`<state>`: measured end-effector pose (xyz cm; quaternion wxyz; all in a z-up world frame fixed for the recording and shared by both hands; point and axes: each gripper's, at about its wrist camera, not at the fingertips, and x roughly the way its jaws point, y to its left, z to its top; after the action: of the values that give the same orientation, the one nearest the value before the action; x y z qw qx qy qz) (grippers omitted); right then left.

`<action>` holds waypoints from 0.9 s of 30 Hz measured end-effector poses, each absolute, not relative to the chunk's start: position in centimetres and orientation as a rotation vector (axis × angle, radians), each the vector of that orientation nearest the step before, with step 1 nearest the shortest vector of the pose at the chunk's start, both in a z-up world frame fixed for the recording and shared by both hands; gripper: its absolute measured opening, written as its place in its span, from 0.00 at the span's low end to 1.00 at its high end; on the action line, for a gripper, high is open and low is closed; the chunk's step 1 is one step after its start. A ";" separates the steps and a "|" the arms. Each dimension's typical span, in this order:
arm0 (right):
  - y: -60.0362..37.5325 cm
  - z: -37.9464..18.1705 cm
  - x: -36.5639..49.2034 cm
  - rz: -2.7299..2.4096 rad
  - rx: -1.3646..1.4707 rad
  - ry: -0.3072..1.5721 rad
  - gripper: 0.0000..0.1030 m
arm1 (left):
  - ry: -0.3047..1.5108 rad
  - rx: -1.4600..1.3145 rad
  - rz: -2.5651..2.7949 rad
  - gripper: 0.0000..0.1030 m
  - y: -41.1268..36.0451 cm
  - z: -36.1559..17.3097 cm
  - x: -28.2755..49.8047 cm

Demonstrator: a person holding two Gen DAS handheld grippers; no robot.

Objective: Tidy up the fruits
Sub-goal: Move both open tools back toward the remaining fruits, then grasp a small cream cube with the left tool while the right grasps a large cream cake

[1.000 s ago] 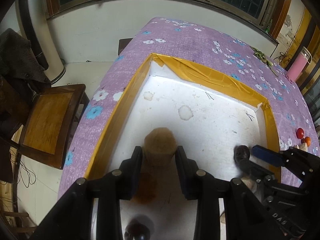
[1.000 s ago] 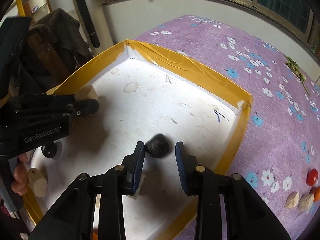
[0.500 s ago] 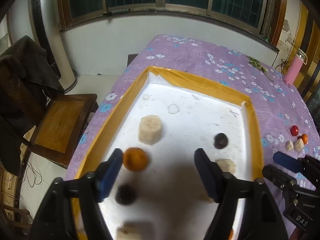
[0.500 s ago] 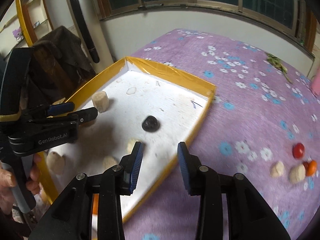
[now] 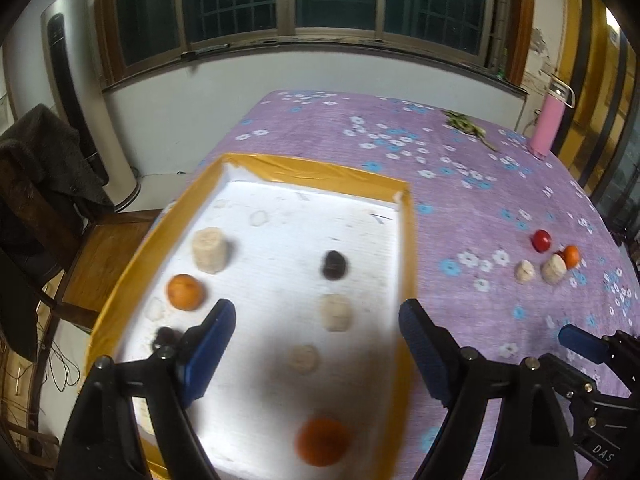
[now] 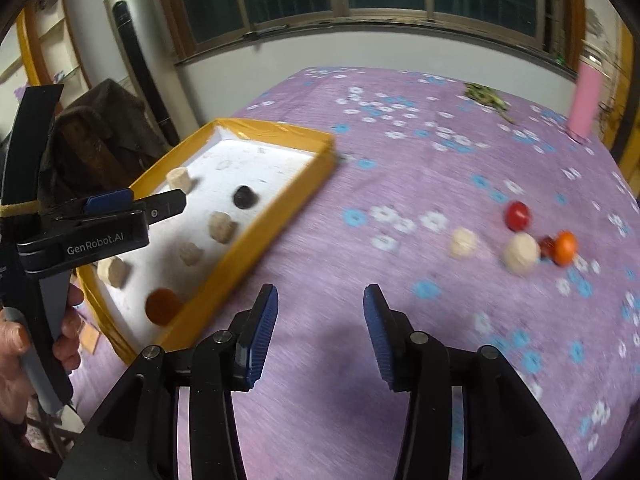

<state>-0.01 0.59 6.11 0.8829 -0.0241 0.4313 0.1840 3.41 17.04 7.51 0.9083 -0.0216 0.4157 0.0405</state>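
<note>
A white tray with a yellow rim holds several fruits: a banana chunk, an orange, a dark plum, more pale chunks and a blurred orange. My left gripper is open and empty, high above the tray. My right gripper is open and empty above the purple cloth, right of the tray. On the cloth lie a red tomato, two pale chunks, and a small orange fruit.
A purple flowered cloth covers the table. A pink bottle and a green sprig stand at the far end. A wooden chair with a dark coat stands left of the table. A window wall lies beyond.
Both grippers let go of their fruit, opened, and rose back from the tray. The left one left the banana chunk in the tray. The right one moved right over the cloth.
</note>
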 end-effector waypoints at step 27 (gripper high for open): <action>-13.6 4.6 3.5 0.219 0.060 0.888 0.65 | 0.946 0.102 -0.053 0.88 4.8 5.4 5.1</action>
<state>3.50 -13.58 4.64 0.8967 0.0291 0.4288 0.1058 5.05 4.83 5.36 0.8887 0.0493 0.4551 -0.0253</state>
